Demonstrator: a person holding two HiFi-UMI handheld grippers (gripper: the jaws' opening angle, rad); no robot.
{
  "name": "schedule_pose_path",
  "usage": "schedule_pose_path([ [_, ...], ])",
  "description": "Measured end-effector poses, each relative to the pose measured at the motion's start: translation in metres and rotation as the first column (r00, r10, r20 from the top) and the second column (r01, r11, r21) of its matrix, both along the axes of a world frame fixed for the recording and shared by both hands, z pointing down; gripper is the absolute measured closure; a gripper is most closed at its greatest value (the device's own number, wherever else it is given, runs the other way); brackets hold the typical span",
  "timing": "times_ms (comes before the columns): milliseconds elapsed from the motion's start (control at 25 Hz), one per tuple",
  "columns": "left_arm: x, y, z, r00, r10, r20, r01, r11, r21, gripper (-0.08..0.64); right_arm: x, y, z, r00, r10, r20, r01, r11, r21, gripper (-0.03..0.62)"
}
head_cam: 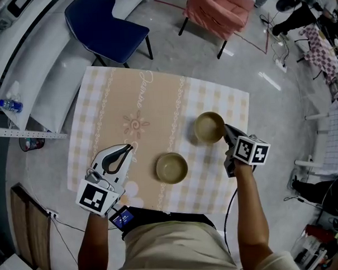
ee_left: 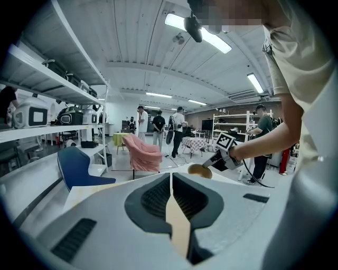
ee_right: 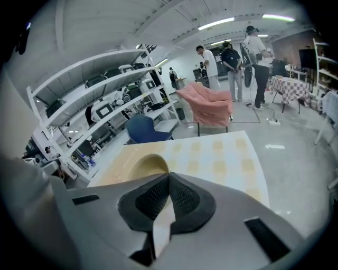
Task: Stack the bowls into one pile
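Nearest to us, low at the left of the head view, the left tool (head_cam: 127, 148) hangs over the near left part of the counter (head_cam: 156, 93). Its jaws are clenched, tip against tip. Its own view shows only the checked cloth through the slit behind the tips, so it carries nothing. We think it waits there on purpose, to the side of both bowls, so that it does not block the way between them.

Two tan bowls stand open side up on the cloth, apart from each other. The near bowl (head_cam: 171, 168) sits close to the front edge, about in the middle, with nothing touching it. The far bowl (head_cam: 208, 127) is behind it and to the right.

The right tool (head_cam: 225, 127) reaches this far bowl from the right side, and its tips are at the right rim. In the right gripper view the jaws are pressed almost fully together and the curve of the rim runs into the place where they meet. From this we judge that they pinch the thin wall of the bowl. We cannot tell whether the bowl is already off the cloth.

A grip on the side rim leaves the inside and the bottom of the bowl free, which suits nesting. The stacking is not yet done. The likely next step is to carry the far bowl toward the person and lower it into the near bowl. With a hold at one edge the bowl may tilt, so it should come down level and centred.
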State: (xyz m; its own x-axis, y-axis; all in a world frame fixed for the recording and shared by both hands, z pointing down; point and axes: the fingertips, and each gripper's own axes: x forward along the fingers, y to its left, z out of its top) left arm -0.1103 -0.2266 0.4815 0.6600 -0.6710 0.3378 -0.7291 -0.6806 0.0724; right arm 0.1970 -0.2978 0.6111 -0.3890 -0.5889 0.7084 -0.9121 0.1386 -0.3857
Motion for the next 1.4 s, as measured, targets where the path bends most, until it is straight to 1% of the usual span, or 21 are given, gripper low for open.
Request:
schedule_pose_path([
  [240,-0.001,0.008,0.002,1.0,0.005,0.012,-0.005,1.0,-0.003,0.541,-0.049,0.024,-0.027,0.988,-0.129,0.09,0.129,0.992,0.003,0.586],
  [440,-0.003,0.013,-0.001,1.0,-0.007,0.008,0.007,1.0,0.003,0.541,-0.081,0.046,-0.034,0.968,-0.22,0.122,0.224,0.974,-0.018,0.586],
  [560,-0.007,0.019,0.0,1.0,-0.011,0.013,0.01,1.0,0.004,0.541,-0.096,0.061,-0.031,0.956,-0.26,0.133,0.267,0.963,-0.038,0.586],
  [1040,-0.017,0.042,0.002,0.999,-0.053,-0.002,0.053,0.999,-0.002,0.541,-0.134,0.103,-0.009,0.921,-0.361,0.145,0.378,0.919,-0.111,0.586],
  [1200,-0.019,0.048,0.002,0.998,-0.059,-0.004,0.059,0.998,0.008,0.541,-0.141,0.115,0.001,0.914,-0.381,0.14,0.399,0.907,-0.135,0.586],
  [1320,-0.02,0.052,-0.001,0.998,-0.056,0.008,0.056,0.998,0.01,0.541,-0.145,0.123,0.007,0.91,-0.394,0.128,0.41,0.899,-0.15,0.586],
  [1400,-0.022,0.055,-0.001,0.998,-0.063,0.0,0.063,0.998,0.01,0.541,-0.146,0.127,0.012,0.91,-0.397,0.121,0.412,0.897,-0.159,0.586],
])
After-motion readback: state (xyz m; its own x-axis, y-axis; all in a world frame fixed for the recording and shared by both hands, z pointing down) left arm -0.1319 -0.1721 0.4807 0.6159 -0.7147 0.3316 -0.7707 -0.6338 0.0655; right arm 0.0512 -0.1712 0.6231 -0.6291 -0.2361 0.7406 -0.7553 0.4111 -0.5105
